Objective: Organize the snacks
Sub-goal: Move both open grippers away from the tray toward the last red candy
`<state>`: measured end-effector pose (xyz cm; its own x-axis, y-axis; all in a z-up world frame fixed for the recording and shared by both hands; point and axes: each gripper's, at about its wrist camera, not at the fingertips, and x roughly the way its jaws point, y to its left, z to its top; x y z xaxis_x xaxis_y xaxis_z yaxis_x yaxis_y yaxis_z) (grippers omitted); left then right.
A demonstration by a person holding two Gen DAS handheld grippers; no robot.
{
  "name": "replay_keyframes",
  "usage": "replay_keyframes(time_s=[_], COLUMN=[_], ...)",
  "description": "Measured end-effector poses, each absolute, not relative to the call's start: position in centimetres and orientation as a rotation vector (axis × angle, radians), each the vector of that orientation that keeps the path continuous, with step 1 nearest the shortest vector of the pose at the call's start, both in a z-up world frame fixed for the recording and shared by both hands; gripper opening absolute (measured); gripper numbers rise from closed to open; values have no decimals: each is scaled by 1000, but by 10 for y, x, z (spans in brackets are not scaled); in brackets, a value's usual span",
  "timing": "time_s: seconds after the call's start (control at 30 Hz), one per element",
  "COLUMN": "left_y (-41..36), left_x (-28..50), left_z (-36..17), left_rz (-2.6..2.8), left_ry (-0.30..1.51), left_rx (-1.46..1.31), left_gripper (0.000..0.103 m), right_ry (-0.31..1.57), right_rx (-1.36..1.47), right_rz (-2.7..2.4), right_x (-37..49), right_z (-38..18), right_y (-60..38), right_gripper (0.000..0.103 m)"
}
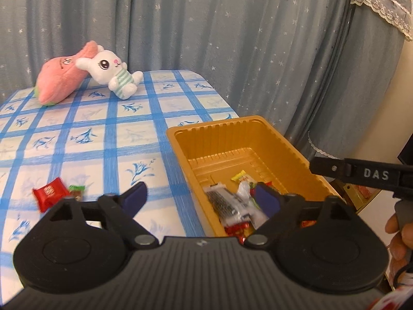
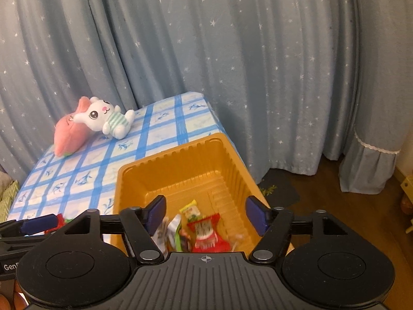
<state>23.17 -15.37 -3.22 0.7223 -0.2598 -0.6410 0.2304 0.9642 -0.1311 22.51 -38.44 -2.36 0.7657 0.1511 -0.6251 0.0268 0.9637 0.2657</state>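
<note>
Right tool (image 2: 205,213) jaws apart over snack pile (image 2: 196,230) in gold tray (image 2: 180,160); left tool (image 1: 204,196) apart too.

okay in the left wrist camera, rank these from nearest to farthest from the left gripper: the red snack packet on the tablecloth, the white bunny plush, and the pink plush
1. The red snack packet, on the tablecloth just left of the left gripper.
2. The white bunny plush, at the table's far end.
3. The pink plush, beside the bunny and farther left; these two are close, so that ranking is tentative.
</note>
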Motion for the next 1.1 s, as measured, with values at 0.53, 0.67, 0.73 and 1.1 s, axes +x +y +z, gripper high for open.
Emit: replay_keyframes(time_s=[0.53,0.67,0.73,1.1], left_y=[-120,-109,-105,-87], left_x=[133,116,108,77], left_z=[-8,0,3,11], left_rz=[-213,-196,-193,-194], left_ry=[702,693,689,687], left_rx=[-92,-102,-102,-108], left_gripper=[103,103,103,103], right_ry=[729,720,715,733], right_rx=[253,246,237,236], right_rz=[39,41,48,84], right_x=[120,97,86,56], right_z=[5,9,10,10], right_y=[-355,-345,-339,-316], right_gripper=[81,81,81,81])
